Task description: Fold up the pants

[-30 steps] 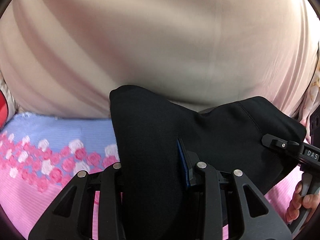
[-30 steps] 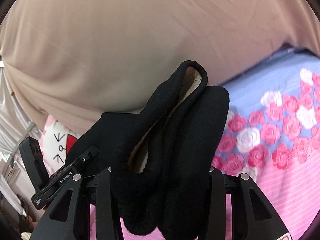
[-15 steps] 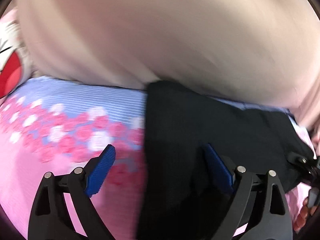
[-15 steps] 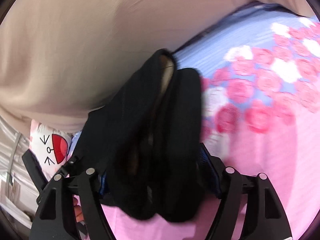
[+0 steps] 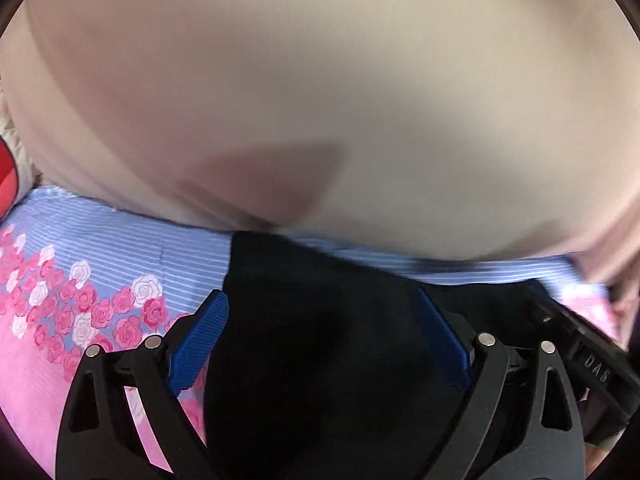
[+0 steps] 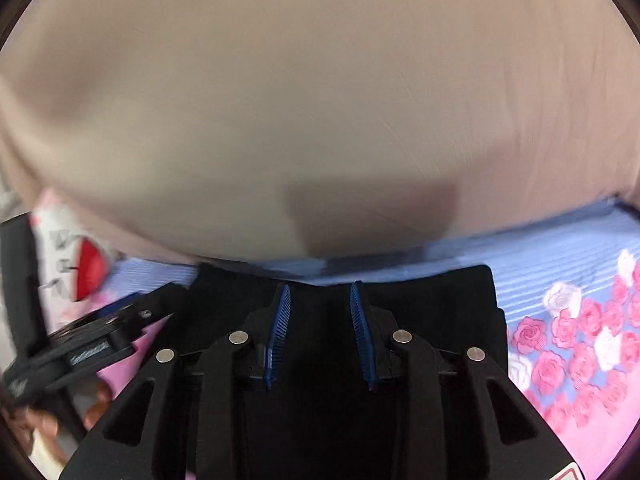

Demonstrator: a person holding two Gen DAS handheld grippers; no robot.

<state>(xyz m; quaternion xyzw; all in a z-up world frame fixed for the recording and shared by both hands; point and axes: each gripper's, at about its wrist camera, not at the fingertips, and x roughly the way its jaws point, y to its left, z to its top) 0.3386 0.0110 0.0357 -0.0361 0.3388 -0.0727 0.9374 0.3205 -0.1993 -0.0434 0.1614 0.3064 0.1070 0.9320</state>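
The black pants (image 5: 320, 360) lie folded flat on the bed sheet, their far edge close to the beige cloth. My left gripper (image 5: 320, 296) hovers over their left part, its jaws wide and still opening; the blue pads (image 5: 200, 344) stand apart from the cloth and press on nothing. In the right wrist view the pants (image 6: 440, 300) spread under my right gripper (image 6: 319, 287). Its jaws are closing to a narrow gap, and I see only flat black cloth behind that gap, with no fold pinched.
A large beige cloth (image 5: 320, 100) rises behind the bed. The sheet (image 5: 100, 260) is blue-striped with pink roses (image 6: 568, 344), then pink nearer me. A white and red cartoon cushion (image 6: 80, 272) sits at the left. A hand (image 6: 36, 428) holds the left gripper's handle.
Both grippers let go of the pants, which were bunched up in the jaws and now lie flat on the sheet. The left jaws went wide. The right jaws widened, then narrowed.
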